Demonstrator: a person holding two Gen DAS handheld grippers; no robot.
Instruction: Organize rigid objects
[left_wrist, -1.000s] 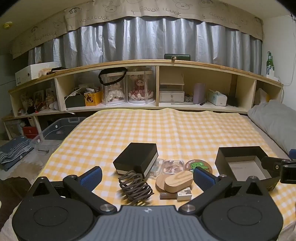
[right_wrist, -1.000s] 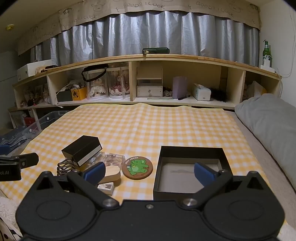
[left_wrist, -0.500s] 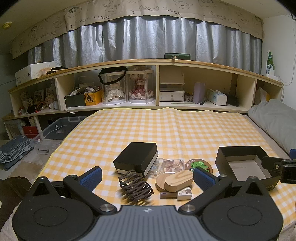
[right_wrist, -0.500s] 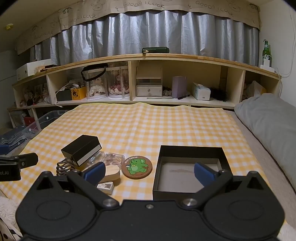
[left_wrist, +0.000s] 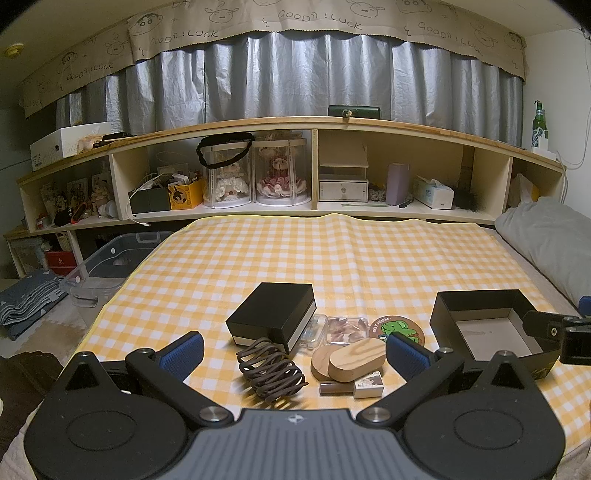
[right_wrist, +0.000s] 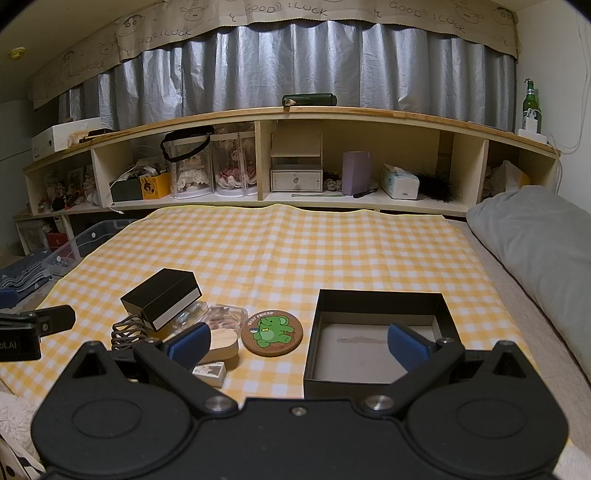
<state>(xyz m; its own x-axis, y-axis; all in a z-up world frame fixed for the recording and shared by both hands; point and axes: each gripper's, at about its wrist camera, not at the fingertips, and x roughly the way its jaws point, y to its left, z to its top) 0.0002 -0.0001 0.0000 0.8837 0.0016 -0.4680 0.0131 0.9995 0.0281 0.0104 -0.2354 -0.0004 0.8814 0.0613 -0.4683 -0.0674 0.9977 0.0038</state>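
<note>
On the yellow checked cloth lie a closed black box (left_wrist: 272, 316), a brown coiled hair clip (left_wrist: 270, 371), a wooden oval piece (left_wrist: 356, 359), a clear plastic case (left_wrist: 347, 326), a green elephant coaster (right_wrist: 272, 333) and a small white box (left_wrist: 367, 387). An open empty black tray (right_wrist: 376, 345) sits to their right. My left gripper (left_wrist: 293, 352) is open, low over the clip and wooden piece. My right gripper (right_wrist: 297, 341) is open, in front of the tray and coaster. Both are empty.
A long wooden shelf (left_wrist: 314, 125) with dolls, boxes and tissues runs along the back. A grey pillow (right_wrist: 535, 229) lies at the right. A clear storage bin (left_wrist: 110, 266) and folded cloth sit on the floor at the left.
</note>
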